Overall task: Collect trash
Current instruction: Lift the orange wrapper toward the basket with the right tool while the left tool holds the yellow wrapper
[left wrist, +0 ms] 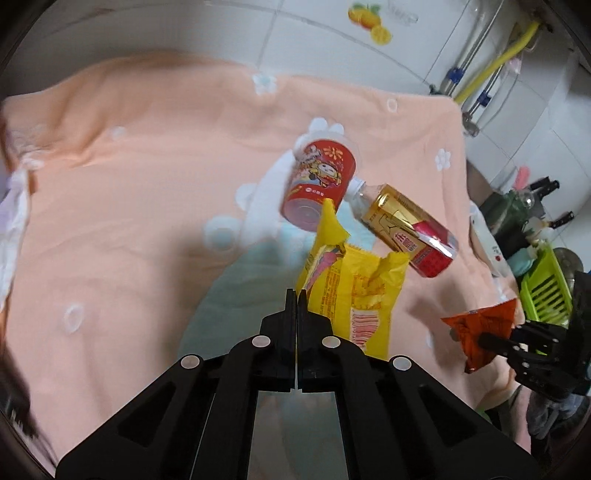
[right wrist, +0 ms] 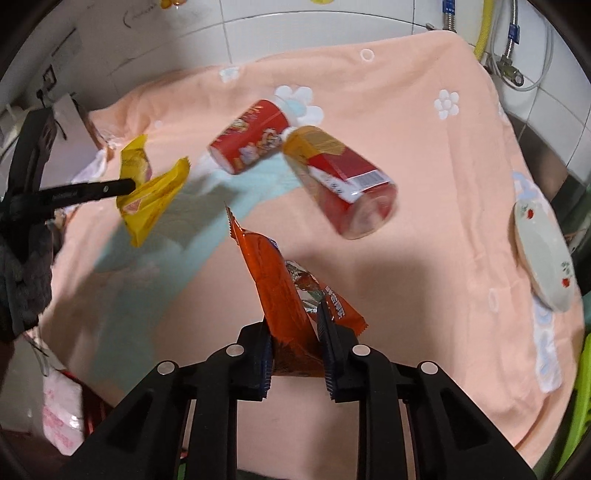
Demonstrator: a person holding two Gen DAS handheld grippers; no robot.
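Now our left gripper [left wrist: 297, 295] is pinched tight on a torn, crinkled yellow wrapper [left wrist: 351, 291]; our right gripper [right wrist: 295, 321] clamps a creased orange wrapper [right wrist: 273, 280].

Open peach cloth [right wrist: 424, 122] lies left and near — two cans [right wrist: 255, 138] [right wrist: 343, 184] block the centre; a plate [right wrist: 543, 254], apparently at the right edge.

White tiled wall [right wrist: 332, 26], peach flowered cloth [left wrist: 147, 184], yellow hose [left wrist: 495, 62]

Two cans [right wrist: 251, 136] [right wrist: 340, 177] touch on the towel [right wrist: 424, 110], plate [right wrist: 543, 251] at its right edge
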